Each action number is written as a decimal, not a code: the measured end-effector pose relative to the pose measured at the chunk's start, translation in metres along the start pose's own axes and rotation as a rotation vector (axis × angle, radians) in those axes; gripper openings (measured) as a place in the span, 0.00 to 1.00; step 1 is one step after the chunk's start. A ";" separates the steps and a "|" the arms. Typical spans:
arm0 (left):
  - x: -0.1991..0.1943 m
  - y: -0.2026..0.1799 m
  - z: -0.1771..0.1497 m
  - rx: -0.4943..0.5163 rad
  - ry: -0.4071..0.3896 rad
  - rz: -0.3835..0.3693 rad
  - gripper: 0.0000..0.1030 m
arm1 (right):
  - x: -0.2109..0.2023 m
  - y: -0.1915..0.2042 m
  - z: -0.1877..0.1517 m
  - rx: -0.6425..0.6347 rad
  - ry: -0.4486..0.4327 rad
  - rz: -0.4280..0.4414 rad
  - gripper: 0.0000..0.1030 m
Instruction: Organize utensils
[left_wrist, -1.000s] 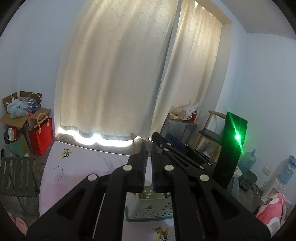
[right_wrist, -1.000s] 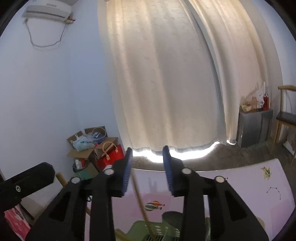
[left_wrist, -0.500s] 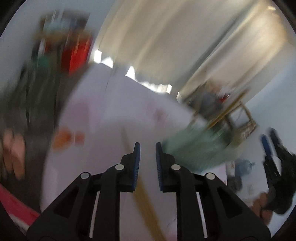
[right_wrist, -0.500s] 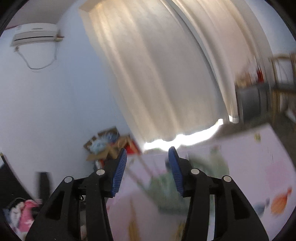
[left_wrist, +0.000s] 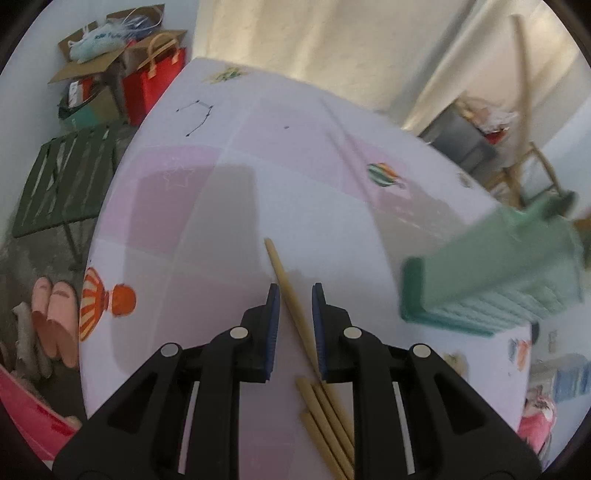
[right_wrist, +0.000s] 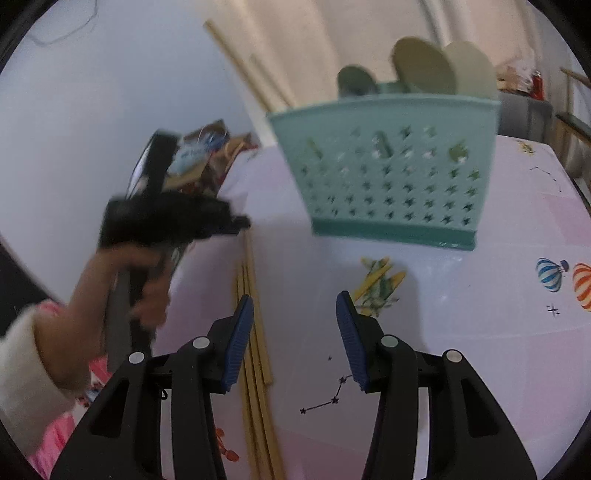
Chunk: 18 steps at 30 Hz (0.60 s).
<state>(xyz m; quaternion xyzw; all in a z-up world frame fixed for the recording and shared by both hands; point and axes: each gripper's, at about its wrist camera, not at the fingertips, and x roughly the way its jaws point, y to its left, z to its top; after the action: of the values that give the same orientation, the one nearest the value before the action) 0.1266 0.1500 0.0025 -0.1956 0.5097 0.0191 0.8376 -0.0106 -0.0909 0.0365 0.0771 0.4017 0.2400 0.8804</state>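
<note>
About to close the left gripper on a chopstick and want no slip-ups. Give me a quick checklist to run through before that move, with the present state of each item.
1. One chopstick lies between the fingers of the left gripper: ok.
2. Pads pressing on it: not ok, a gap shows on both sides.
3. Only that stick is in the gap; the other chopsticks lie lower, beside the right finger: ok.
4. Green basket upright on the table, ready to receive: ok.
5. Right gripper open, with nothing between its fingers: ok.
6. Free slot in the basket among the spoons: cannot tell.
</note>
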 end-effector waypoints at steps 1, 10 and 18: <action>0.004 0.001 0.002 -0.012 -0.001 0.000 0.15 | 0.002 0.001 -0.002 -0.007 0.009 0.004 0.45; 0.015 -0.007 0.015 -0.044 -0.032 0.085 0.05 | 0.019 0.000 -0.020 -0.028 0.058 0.006 0.45; -0.006 -0.012 0.015 -0.070 -0.164 -0.037 0.03 | 0.021 -0.005 -0.021 -0.007 0.094 0.016 0.45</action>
<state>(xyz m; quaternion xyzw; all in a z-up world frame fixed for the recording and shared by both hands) 0.1390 0.1451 0.0172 -0.2319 0.4346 0.0374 0.8694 -0.0132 -0.0861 0.0068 0.0655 0.4413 0.2517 0.8589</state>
